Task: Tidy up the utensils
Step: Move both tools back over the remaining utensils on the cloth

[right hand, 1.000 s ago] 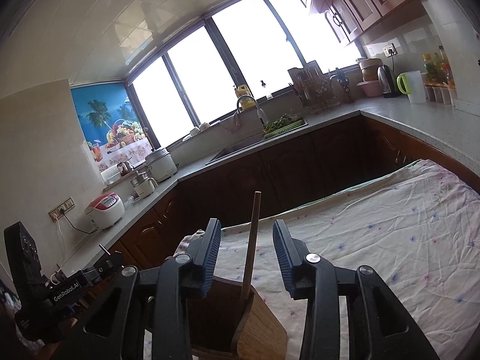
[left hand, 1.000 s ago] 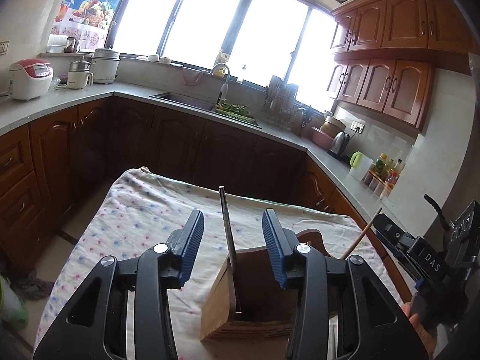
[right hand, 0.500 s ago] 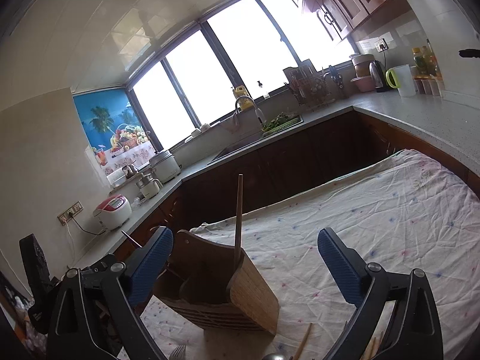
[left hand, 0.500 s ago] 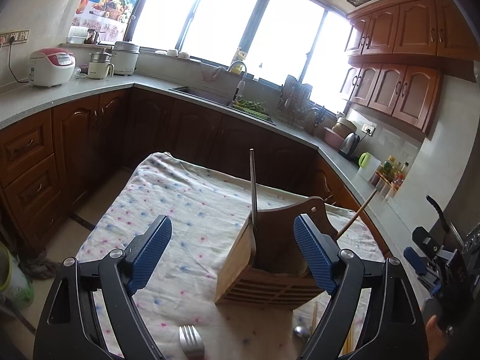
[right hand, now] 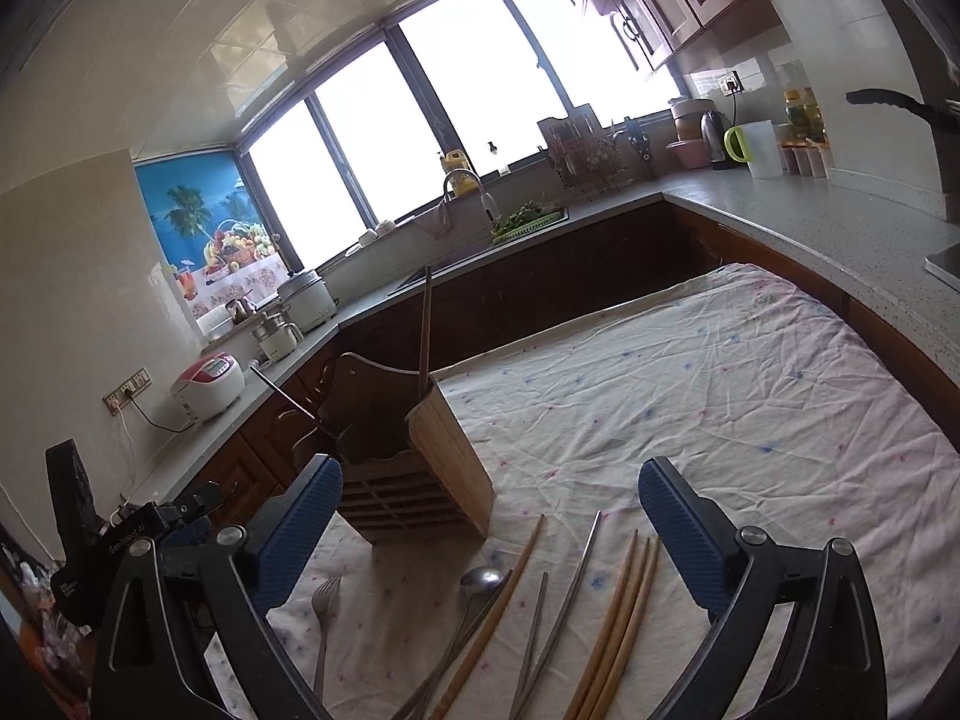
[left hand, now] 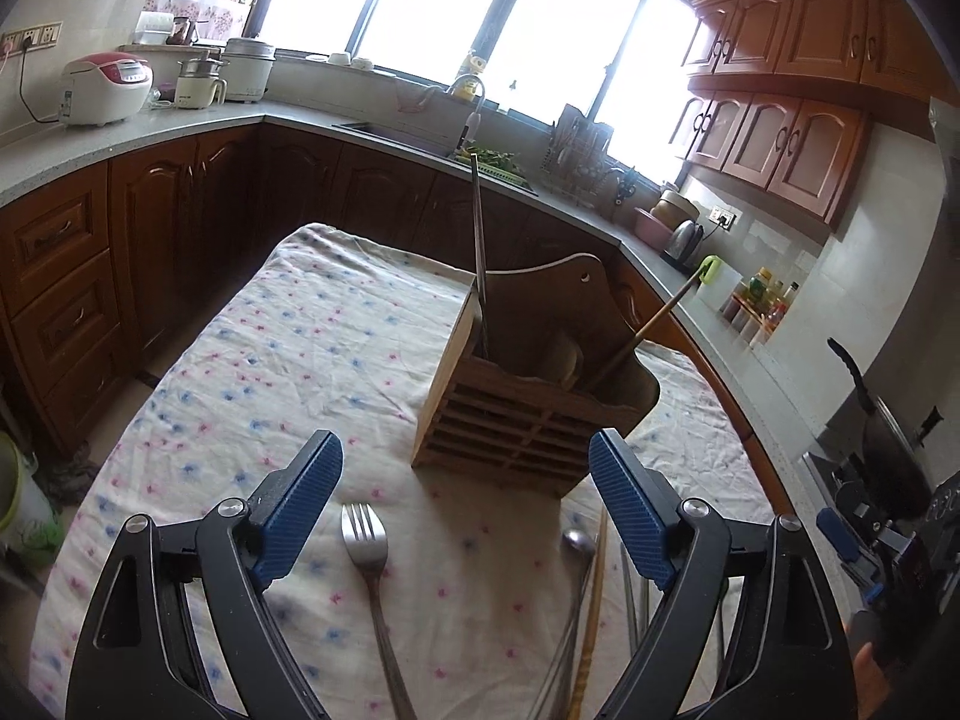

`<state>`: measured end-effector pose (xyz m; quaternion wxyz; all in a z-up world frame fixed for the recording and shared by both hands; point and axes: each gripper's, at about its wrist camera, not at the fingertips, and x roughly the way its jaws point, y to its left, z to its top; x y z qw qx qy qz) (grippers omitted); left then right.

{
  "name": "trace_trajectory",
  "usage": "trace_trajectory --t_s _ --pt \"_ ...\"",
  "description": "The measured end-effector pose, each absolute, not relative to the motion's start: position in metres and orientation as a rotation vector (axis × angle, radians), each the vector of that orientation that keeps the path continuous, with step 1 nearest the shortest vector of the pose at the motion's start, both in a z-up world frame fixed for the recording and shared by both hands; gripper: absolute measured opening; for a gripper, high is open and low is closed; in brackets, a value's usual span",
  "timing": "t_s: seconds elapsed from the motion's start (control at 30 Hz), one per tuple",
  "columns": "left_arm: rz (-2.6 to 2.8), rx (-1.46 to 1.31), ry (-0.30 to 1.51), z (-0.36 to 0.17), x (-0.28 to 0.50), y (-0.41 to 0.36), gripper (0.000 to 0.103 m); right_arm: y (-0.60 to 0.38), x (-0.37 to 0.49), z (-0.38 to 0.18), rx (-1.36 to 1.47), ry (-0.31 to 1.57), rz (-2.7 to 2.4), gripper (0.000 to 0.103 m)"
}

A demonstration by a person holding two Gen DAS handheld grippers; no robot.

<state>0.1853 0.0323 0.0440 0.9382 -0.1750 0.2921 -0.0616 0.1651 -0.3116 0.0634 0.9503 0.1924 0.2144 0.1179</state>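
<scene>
A wooden utensil holder (left hand: 528, 396) (right hand: 414, 468) stands on the flowered cloth. A metal chopstick (left hand: 478, 240) and a wooden chopstick (left hand: 654, 324) stand in it. My left gripper (left hand: 465, 450) is open and empty, just short of the holder, above a fork (left hand: 369, 564) and a spoon (left hand: 577, 546). My right gripper (right hand: 489, 468) is also open and empty, to the right of the holder. Below it lie wooden chopsticks (right hand: 618, 612), metal chopsticks (right hand: 570, 588), a single wooden chopstick (right hand: 504, 594), the spoon (right hand: 480, 579) and the fork (right hand: 324, 606).
The cloth-covered table (left hand: 288, 372) is ringed by brown cabinets and a grey countertop (right hand: 780, 222) with a sink (right hand: 480, 240), a rice cooker (left hand: 105, 90) and bottles. A dark pan (left hand: 888, 438) sits to the right of the table.
Both grippers have opened wide and drawn back from the holder, leaving a chopstick each standing in it. The loose utensils on the cloth have come into view.
</scene>
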Motion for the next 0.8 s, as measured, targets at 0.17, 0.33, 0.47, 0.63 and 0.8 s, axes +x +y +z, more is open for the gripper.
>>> trace_trajectory --t_s 0.17,0.33,0.47,0.63,0.8 --pt "-0.143 -0.344 0.655 0.029 0.173 0.019 0.086 -0.32 0.141 0.045 0.395 0.488 0.208 0.1" --pt "-0.149 -0.328 0.705 0.015 0.165 0.01 0.086 -0.321 0.128 0.028 0.38 0.527 0.196 0.1" --pt "-0.154 -0.315 0.736 0.007 0.163 0.006 0.086 -0.322 0.123 0.018 0.379 0.55 0.196 0.1" --pt "-0.155 -0.301 0.756 0.005 0.164 0.001 0.086 -0.323 0.122 0.017 0.377 0.554 0.199 0.1" --pt "-0.17 -0.278 0.772 0.005 0.169 -0.007 0.086 -0.323 0.126 0.017 0.37 0.557 0.204 0.1"
